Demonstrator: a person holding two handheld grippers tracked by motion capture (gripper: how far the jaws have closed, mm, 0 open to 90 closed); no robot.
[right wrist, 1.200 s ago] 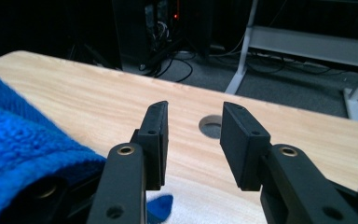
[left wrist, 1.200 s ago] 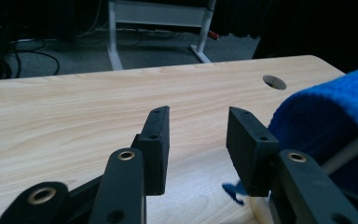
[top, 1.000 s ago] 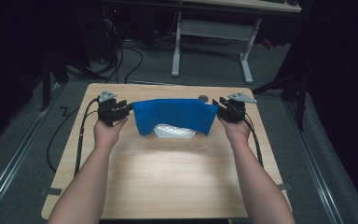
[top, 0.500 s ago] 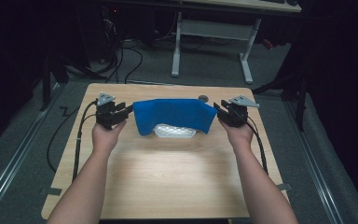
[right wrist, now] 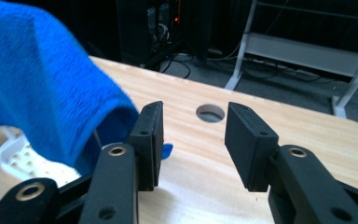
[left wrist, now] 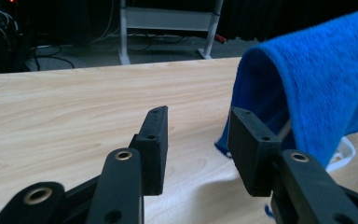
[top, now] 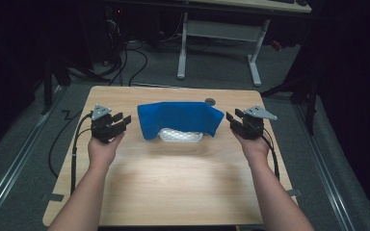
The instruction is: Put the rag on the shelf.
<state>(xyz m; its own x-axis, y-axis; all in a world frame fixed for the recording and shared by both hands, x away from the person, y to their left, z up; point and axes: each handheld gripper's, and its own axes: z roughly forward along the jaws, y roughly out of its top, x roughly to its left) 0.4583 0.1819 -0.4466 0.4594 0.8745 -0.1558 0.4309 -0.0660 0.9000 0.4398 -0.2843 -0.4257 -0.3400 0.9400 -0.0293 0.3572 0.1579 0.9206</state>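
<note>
Blue towel (top: 180,118) lies between left gripper (top: 120,119) and right gripper (top: 232,117), touching neither.

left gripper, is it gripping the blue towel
No, the left gripper has its jaws apart with only table between them, and the towel hangs beside it.

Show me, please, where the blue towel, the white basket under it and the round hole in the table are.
blue towel (top: 180,118), high view, middle of its draped top.
white basket (top: 180,136), high view, front wall showing below the towel.
round hole (right wrist: 210,113), right gripper view, its centre.
</note>
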